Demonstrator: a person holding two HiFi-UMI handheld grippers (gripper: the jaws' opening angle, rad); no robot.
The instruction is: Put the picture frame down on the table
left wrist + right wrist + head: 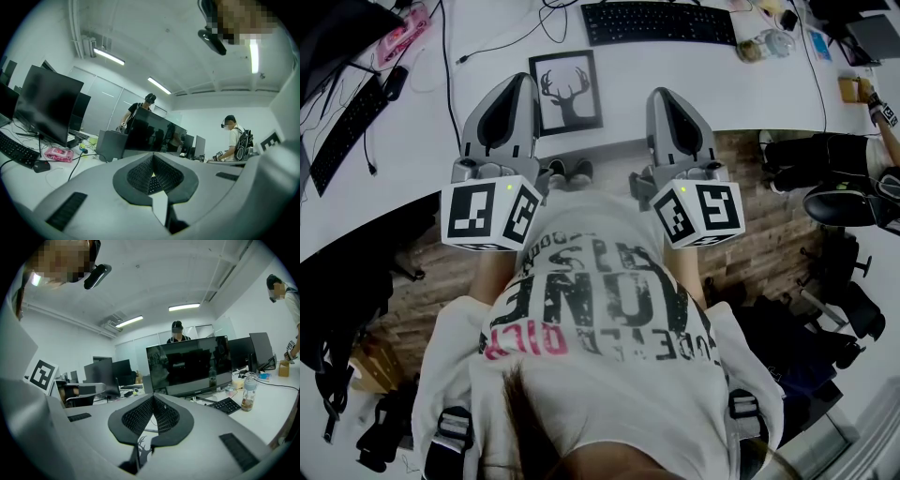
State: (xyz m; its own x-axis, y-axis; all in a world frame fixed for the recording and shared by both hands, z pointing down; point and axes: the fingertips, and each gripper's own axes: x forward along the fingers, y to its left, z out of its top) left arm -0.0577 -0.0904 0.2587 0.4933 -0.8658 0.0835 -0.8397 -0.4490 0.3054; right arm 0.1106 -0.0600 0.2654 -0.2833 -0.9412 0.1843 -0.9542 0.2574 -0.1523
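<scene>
In the head view, the picture frame (566,91) with its deer print is lying flat on the white table (703,89). It is sitting just in from the near edge, and the black keyboard (658,22) is lying beyond it. I am holding my left gripper (523,82) just beside the frame's left side and my right gripper (662,96) near its right side. Neither seems to be touching it, so I am judging the frame as already set down.

In the left gripper view, my fingers (139,174) are pressing pad against pad and pinching nothing. The frame is not showing here.

In the right gripper view, my other fingers (136,417) are likewise meeting at the tips and gripping nothing. The frame's antler drawing is peeking through the gap beneath them.

To finish well, I am planning to draw both grippers straight back from the frame. The left one needs the most care, because the frame is lying close to the table's lip and a nudge could slide it off.
</scene>
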